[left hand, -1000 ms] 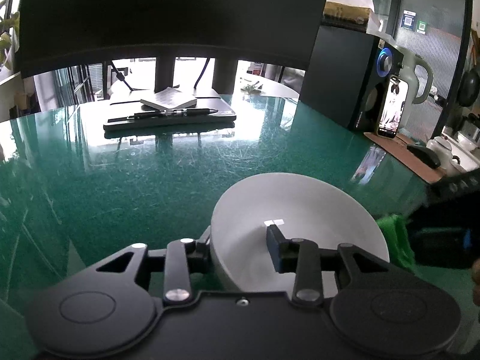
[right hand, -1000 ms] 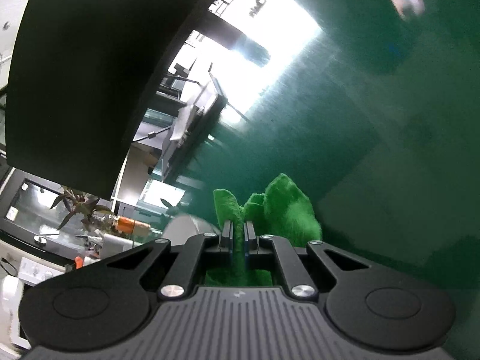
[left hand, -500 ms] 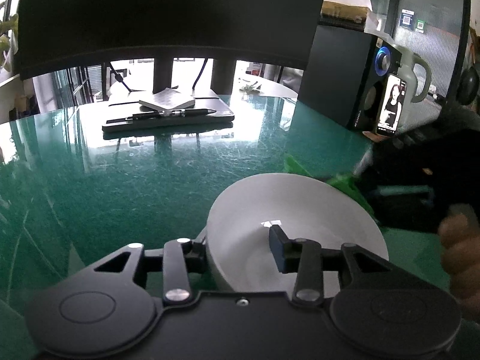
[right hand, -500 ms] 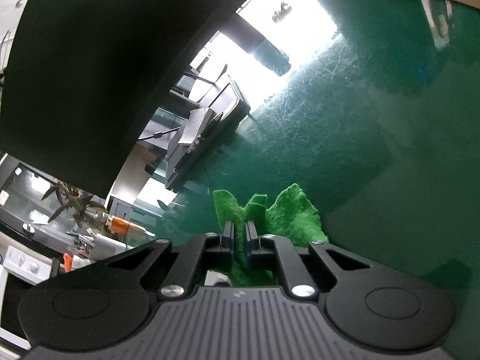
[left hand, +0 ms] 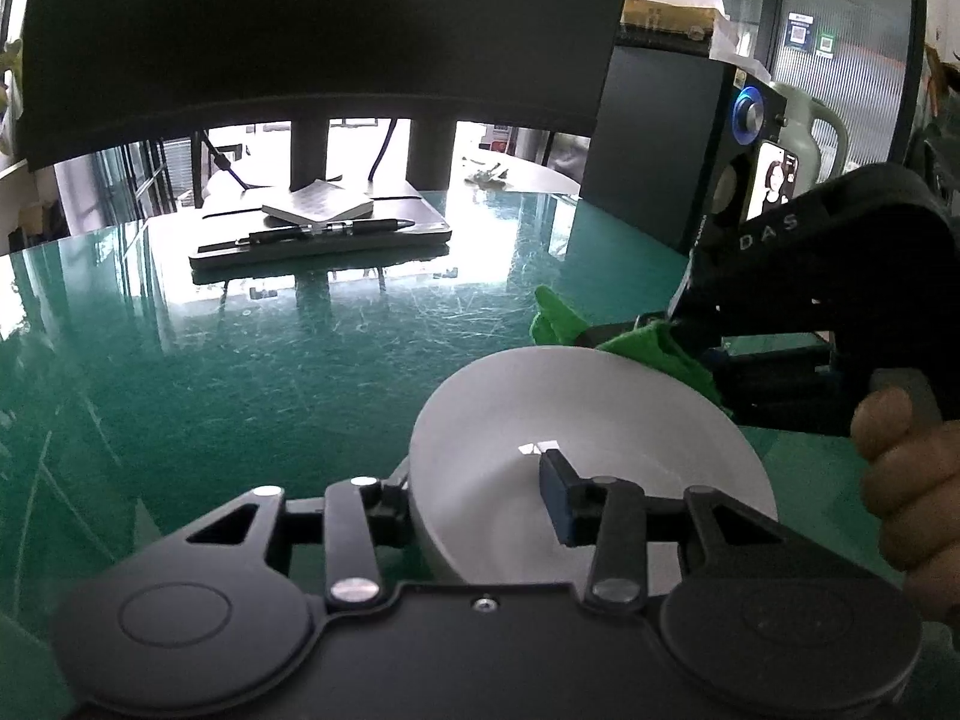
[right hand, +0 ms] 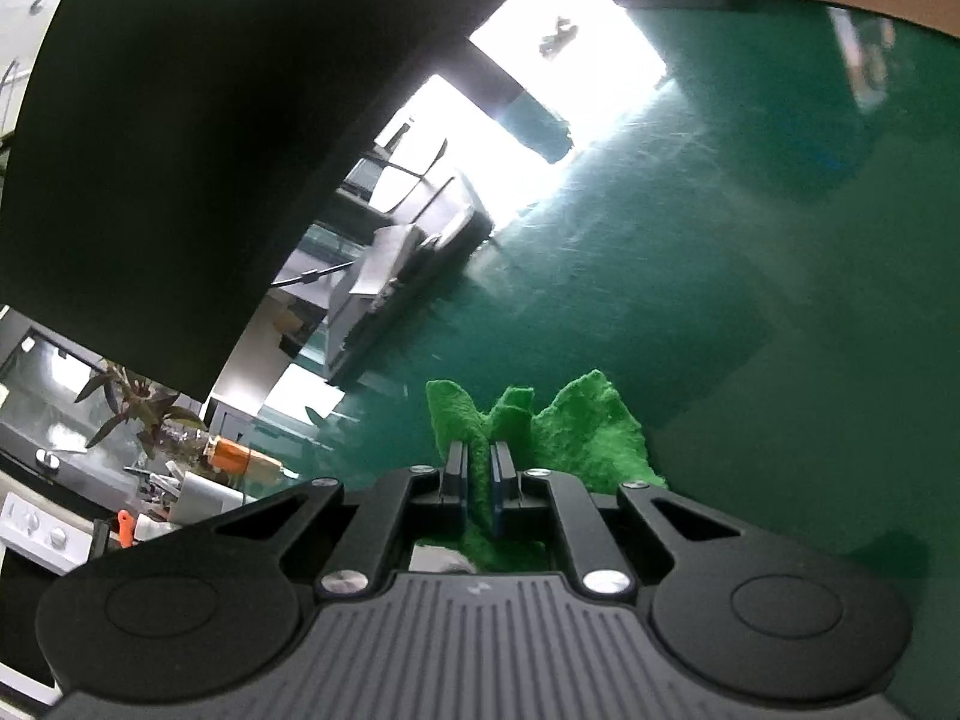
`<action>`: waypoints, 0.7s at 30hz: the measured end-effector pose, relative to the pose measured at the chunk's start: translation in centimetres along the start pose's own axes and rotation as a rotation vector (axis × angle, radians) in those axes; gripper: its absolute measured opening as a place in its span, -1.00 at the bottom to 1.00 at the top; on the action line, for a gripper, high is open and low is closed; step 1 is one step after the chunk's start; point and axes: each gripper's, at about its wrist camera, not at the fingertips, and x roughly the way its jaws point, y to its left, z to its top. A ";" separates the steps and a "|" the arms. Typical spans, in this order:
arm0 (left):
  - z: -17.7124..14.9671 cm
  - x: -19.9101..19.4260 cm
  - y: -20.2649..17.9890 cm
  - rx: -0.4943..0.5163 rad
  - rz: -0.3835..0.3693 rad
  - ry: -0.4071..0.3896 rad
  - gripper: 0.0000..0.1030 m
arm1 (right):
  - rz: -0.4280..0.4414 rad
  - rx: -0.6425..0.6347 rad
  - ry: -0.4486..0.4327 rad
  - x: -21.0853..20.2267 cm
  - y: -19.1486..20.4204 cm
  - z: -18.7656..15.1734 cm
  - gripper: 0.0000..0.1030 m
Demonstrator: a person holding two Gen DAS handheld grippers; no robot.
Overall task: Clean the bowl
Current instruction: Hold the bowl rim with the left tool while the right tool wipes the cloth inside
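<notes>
Sitting lower centre on the green table [left hand: 300,372], the white bowl [left hand: 591,420] has its near rim straddled by the left claw [left hand: 474,498], one finger inside, one outside. Can't tell if it's pinching. Right claw [right hand: 478,474] is clamped on a green cloth [right hand: 576,426] at the bowl's far rim.

Looks like an office desk: large dark monitor [left hand: 324,30] over a green glass tabletop [left hand: 240,360], notebook [left hand: 317,206] and pen [left hand: 330,230] on its base, black speaker [left hand: 678,150], propped phone [left hand: 774,180].
</notes>
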 end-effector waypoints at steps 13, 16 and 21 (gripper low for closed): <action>0.0 0.0 -0.3 0.009 0.006 -0.005 -0.19 | 0.030 0.194 0.040 -2.9 -4.4 -1.7 -0.82; -0.1 0.0 -0.3 0.011 0.006 -0.007 -0.17 | 0.033 0.193 0.036 -1.6 -3.7 -1.1 -0.82; -0.1 0.0 -0.3 0.012 0.006 -0.007 -0.15 | 0.030 0.197 0.036 -1.8 -3.9 -1.4 -0.82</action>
